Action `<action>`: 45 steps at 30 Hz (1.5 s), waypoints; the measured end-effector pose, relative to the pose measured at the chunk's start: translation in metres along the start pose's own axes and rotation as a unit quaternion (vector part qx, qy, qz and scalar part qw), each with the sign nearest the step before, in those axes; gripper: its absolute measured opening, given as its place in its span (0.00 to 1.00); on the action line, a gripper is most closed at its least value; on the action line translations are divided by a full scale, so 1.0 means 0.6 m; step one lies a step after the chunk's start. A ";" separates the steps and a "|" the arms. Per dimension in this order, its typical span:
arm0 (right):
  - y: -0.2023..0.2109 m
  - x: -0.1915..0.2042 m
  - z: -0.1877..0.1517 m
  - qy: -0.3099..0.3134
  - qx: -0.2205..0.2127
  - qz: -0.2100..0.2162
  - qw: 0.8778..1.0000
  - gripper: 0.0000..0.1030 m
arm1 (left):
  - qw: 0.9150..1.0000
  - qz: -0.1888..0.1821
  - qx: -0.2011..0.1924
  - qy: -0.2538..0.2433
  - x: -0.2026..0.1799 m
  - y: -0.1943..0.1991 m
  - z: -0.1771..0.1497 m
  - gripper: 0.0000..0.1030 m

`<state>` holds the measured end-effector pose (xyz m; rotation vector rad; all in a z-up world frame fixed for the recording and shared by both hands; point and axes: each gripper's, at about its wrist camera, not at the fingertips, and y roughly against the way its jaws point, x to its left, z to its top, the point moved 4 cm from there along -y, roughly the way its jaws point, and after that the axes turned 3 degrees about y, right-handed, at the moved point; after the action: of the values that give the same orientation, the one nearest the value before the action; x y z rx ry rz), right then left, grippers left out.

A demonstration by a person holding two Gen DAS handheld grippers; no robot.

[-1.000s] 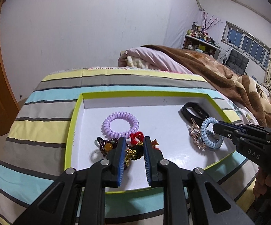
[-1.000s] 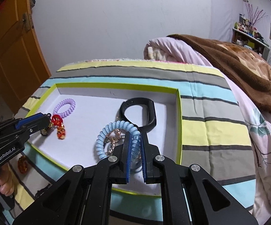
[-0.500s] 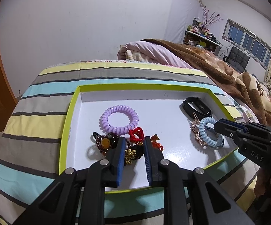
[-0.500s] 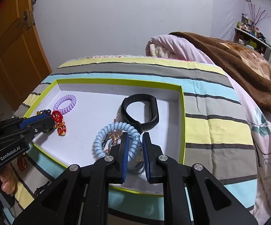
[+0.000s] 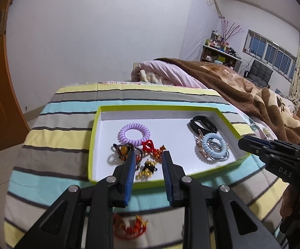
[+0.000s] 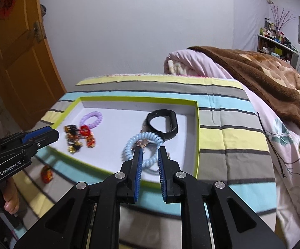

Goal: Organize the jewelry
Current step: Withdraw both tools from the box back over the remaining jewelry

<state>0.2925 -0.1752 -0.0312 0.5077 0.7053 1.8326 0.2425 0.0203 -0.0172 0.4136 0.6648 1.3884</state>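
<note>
Left gripper (image 5: 148, 157): we see its fingers apart w/ nothing gripped; they've just been opening. It hangs over the tray's near-left part, above the gold charm.
Right gripper (image 6: 150, 152): fingers a little apart, nothing clamped; they've been opening too. Blue coil shows between the tips, but whether it touches them we can't tell.
Tray (image 5: 162, 108): white inside, green rim, sits on the striped bed cover (image 5: 71, 112).
Purple coil (image 5: 133, 133): in tray, left-centre, flat.
Bead bracelet (image 5: 123, 152): dark beads, just beside purple coil, near left fingers.
Red knot (image 5: 149, 146): touching purple coil's near edge.
Gold charm (image 5: 148, 169): in tray, near front rim, between left fingers in our view.
Black band (image 6: 163, 124): in tray, far-right corner.
Blue coil (image 6: 143, 147): in tray, beside black band, atop a gold chain & rings.
Red bracelet (image 5: 130, 226): outside tray, on the cover, blurred.
</note>
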 end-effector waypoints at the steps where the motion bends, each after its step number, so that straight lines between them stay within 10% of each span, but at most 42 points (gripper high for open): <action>1: 0.010 0.003 -0.003 -0.001 -0.004 0.003 1.000 0.15 | 1.000 0.000 -0.003 -0.001 -0.001 0.011 -0.004 0.26; 22: 0.192 0.089 -0.115 0.025 -0.047 0.033 0.998 0.16 | 0.999 0.013 -0.038 -0.003 -0.014 0.182 -0.111 0.26; 45: 0.203 0.114 -0.171 0.034 -0.037 0.057 0.997 0.16 | 0.999 0.022 -0.025 0.020 0.002 0.206 -0.170 0.31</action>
<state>0.1192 -0.1672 -0.0232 0.4473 0.6628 1.9838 0.0824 0.0291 -0.0165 0.3634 0.6565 1.4542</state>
